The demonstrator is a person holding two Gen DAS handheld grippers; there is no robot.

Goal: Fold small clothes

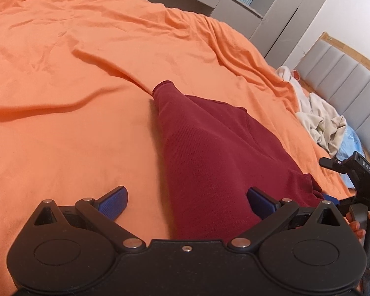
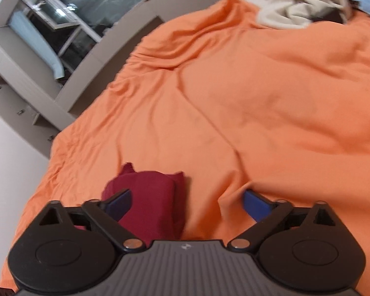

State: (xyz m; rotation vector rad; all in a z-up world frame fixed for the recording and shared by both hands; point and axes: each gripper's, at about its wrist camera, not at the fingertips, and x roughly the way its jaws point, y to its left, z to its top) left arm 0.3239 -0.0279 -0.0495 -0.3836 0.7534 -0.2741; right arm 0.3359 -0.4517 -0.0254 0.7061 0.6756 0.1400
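A dark red garment point(image 1: 209, 162) lies on the orange bedspread point(image 1: 74, 123), stretched away from me, its narrow end far off. My left gripper point(image 1: 187, 203) is open, its blue pads straddling the garment's near left edge; the right pad point(image 1: 259, 202) rests over the cloth. In the right wrist view the same red garment point(image 2: 148, 202) lies bunched at lower left. My right gripper point(image 2: 187, 204) is open above it, the left pad point(image 2: 118, 204) over the cloth, the right pad point(image 2: 255, 203) over bare bedspread. The right gripper body point(image 1: 357, 180) shows at the left view's right edge.
A heap of cream clothes point(image 1: 318, 118) and something light blue point(image 1: 350, 143) lie by the grey padded headboard point(image 1: 345, 79). The heap also shows in the right wrist view point(image 2: 291, 2). Grey cabinets point(image 1: 234, 2) and a dark window point(image 2: 69, 14) stand beyond the bed.
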